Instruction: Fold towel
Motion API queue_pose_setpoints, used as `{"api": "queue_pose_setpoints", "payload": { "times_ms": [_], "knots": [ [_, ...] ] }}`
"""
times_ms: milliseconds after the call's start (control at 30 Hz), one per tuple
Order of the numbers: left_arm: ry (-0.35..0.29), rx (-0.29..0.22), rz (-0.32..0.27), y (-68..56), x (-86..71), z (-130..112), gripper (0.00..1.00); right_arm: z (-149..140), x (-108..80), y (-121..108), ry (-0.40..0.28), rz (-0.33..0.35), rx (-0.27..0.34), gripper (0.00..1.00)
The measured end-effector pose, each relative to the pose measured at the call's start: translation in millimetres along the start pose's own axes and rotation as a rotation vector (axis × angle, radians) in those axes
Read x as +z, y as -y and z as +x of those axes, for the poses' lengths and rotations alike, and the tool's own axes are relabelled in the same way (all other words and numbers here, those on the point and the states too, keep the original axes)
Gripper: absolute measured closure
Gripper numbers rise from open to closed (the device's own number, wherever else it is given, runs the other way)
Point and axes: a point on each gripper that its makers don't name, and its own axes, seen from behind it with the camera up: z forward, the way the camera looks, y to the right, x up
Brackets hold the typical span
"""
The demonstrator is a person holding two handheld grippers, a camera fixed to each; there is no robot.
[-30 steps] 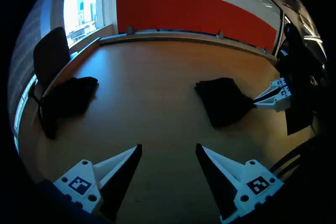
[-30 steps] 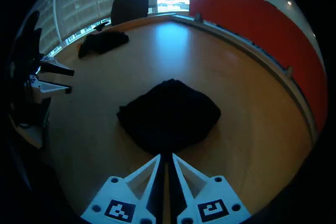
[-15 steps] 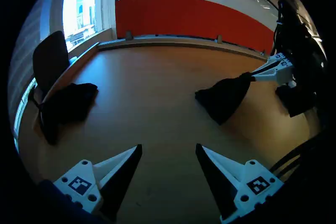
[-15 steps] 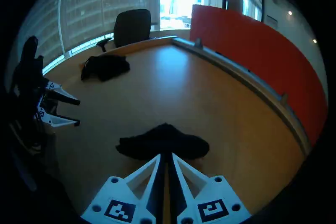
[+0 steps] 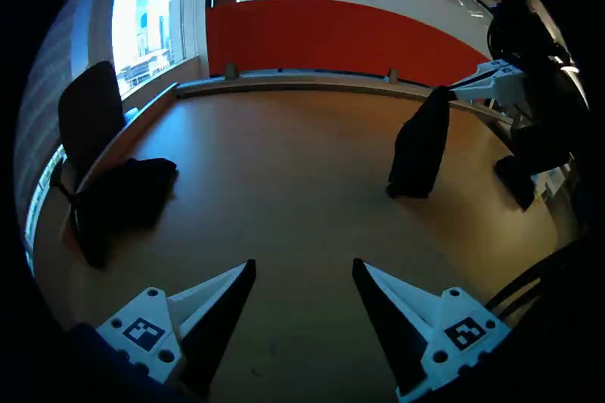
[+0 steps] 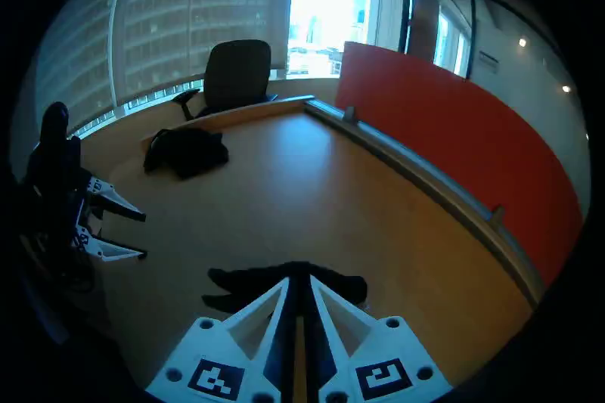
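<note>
A black towel (image 5: pixel 418 147) hangs almost straight down from my right gripper (image 5: pixel 454 91), which is shut on its top edge at the right of the left gripper view; the towel's lower end touches the wooden table (image 5: pixel 295 168). In the right gripper view the towel (image 6: pixel 249 287) droops just past the closed fingers of my right gripper (image 6: pixel 299 282). My left gripper (image 5: pixel 302 271) is open near the table's front with nothing between its fingers; it appears again as my left gripper (image 6: pixel 140 235) at the left of the right gripper view.
A second dark cloth heap (image 5: pixel 121 187) lies at the table's left end, the same heap (image 6: pixel 185 150) sitting far back in the right gripper view. A black office chair (image 6: pixel 236 74) stands behind it. A red divider panel (image 5: pixel 340 36) runs along the table's far edge.
My right gripper has risen with the towel, pulling it from a flat heap on the table into a hanging strip. My left gripper has stayed open and nearly still.
</note>
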Motion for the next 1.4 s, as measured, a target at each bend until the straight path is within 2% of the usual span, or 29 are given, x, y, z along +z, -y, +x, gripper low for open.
{"api": "queue_pose_setpoints", "payload": {
  "times_ms": [400,700,1400],
  "knots": [
    [-0.009,0.01,-0.016,-5.4,-0.3,4,0.06,3,-16.7,-12,-0.009,-0.029,0.003,0.96],
    [-0.009,0.022,-0.023,-6.5,0.7,7,0.06,4,-31.9,-29,-0.016,-0.048,0.017,0.96],
    [-0.007,0.031,-0.023,-12.4,5.8,15,0.06,-31,-90.5,-101,0.005,-0.158,0.07,0.96]
  ]
}}
